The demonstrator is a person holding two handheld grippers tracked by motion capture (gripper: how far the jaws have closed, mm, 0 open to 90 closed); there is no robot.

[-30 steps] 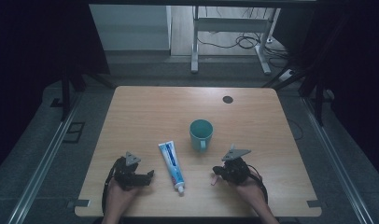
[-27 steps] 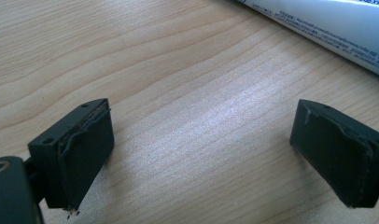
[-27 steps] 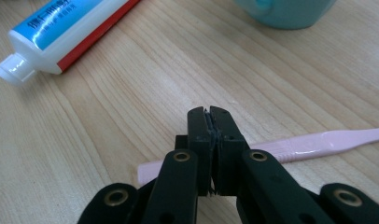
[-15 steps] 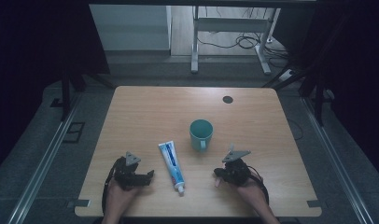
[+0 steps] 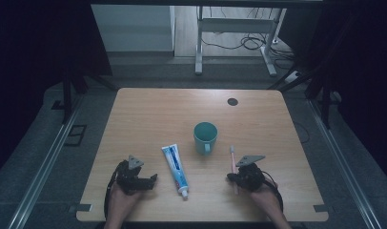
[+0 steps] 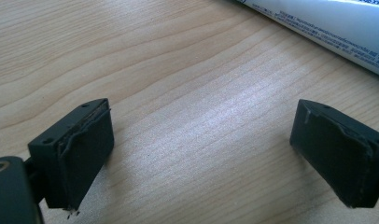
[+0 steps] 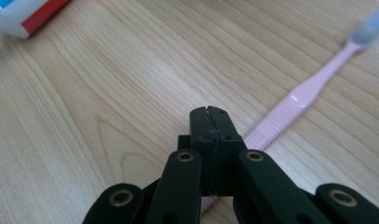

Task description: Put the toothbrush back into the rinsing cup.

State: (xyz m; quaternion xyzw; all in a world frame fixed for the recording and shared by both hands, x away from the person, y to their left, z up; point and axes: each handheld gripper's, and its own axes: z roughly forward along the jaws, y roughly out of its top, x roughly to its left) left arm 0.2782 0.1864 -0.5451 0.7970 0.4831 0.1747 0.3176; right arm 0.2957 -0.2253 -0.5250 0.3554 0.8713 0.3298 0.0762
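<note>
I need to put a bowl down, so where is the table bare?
The far half of the light wooden table, beyond the teal mug, is bare apart from a small dark disc. The near strip is crowded: white toothpaste tube, pink toothbrush and both grippers.

left gripper (image 5: 151, 180): black body, grey three-cornered plate on top, black cable looping behind | its jaws: blocky, matte black, worn rubber pads peeling at edges | right gripper (image 7: 210, 126): black linkage arms, brass-ringed pivot holes, grey plate, black cable | forearms: bare, no sleeves in sight
</note>
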